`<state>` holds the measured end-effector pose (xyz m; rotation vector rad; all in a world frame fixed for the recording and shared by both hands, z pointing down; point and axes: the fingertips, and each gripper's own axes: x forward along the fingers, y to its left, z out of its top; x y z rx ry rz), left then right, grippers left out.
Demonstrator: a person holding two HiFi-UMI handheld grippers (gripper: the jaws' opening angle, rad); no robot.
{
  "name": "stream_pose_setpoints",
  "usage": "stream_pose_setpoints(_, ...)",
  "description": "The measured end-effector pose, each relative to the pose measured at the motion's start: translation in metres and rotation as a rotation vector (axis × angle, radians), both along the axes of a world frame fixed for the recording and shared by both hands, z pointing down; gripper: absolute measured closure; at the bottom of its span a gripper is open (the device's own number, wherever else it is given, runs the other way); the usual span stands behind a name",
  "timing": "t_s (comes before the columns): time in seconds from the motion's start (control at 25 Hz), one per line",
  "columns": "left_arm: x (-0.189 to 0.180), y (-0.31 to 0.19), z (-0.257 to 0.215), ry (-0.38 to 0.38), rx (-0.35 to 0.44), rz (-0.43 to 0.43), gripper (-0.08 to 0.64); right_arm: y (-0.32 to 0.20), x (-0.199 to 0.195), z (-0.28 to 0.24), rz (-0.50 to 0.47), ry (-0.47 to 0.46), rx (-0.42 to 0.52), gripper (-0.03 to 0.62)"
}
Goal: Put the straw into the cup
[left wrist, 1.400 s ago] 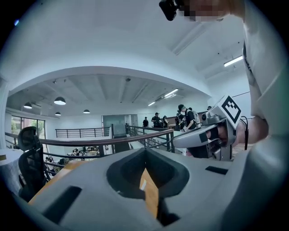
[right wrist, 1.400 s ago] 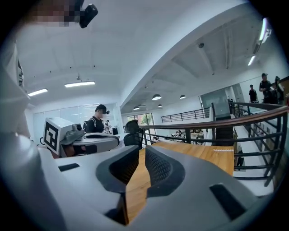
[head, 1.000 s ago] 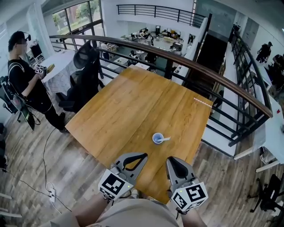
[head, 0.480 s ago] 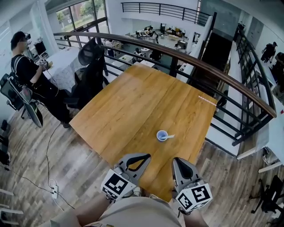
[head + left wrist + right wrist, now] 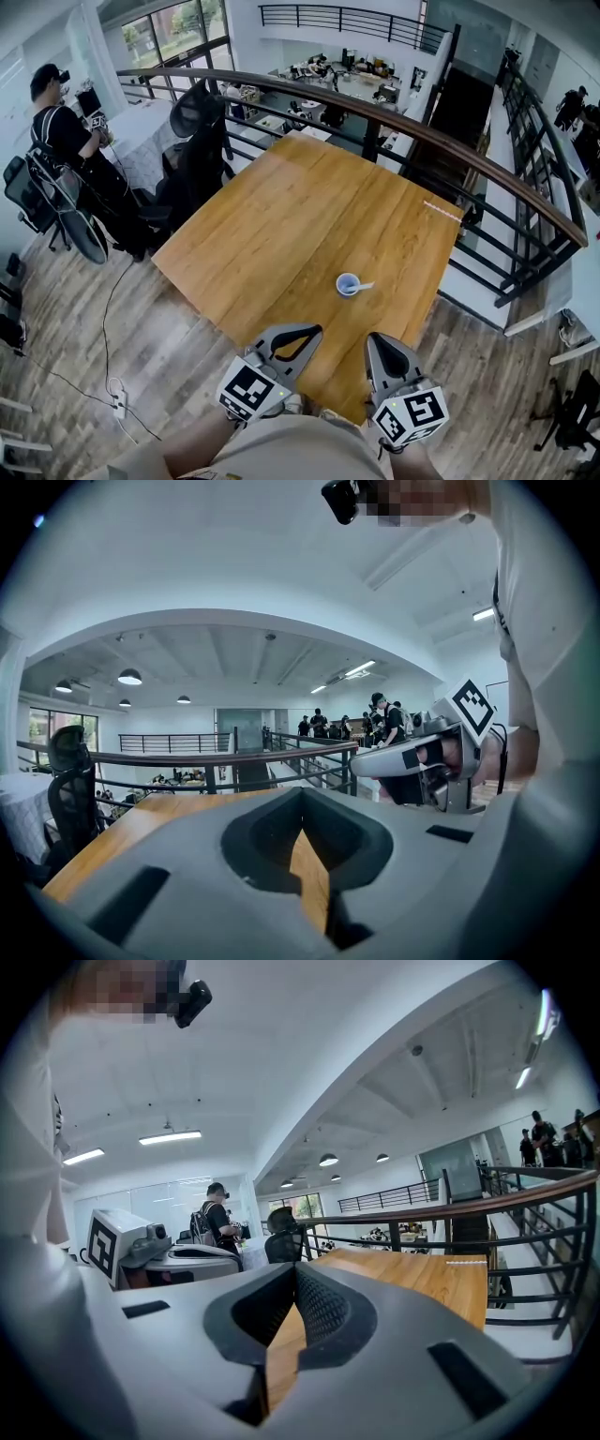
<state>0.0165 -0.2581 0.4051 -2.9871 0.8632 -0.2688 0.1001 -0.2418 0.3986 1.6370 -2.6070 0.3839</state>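
A small blue-rimmed cup (image 5: 347, 283) stands on the wooden table (image 5: 281, 225), right of its middle. A short white straw-like piece (image 5: 365, 285) sticks out over the cup's right rim. Both grippers hover side by side over the table's near edge, well short of the cup. My left gripper (image 5: 313, 329) (image 5: 302, 797) has its tips together with nothing between them. My right gripper (image 5: 371, 338) (image 5: 296, 1269) is also shut and empty. Each gripper shows in the other's view: the right gripper (image 5: 412, 752) and the left gripper (image 5: 178, 1255).
A thin pale striped strip (image 5: 441, 211) (image 5: 466, 1262) lies at the table's far right edge. A dark railing (image 5: 394, 131) runs behind the table above a drop. A black office chair (image 5: 202, 131) stands at the far left corner, and a person (image 5: 66, 141) stands further left.
The head view has shifted a little, so the cup sits slightly further right in the picture. The person at left has stepped and turned toward a desk. Both grippers stay where they were.
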Motion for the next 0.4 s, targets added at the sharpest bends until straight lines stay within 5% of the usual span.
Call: stream_pose_setpoints(0.4, -0.0068, 0.0004, 0.0025, -0.012, 0.002, -0.01, 0.548, 0.0023, -0.0056, 0.0003, -0.009, -0.031, -0.004, 0.571)
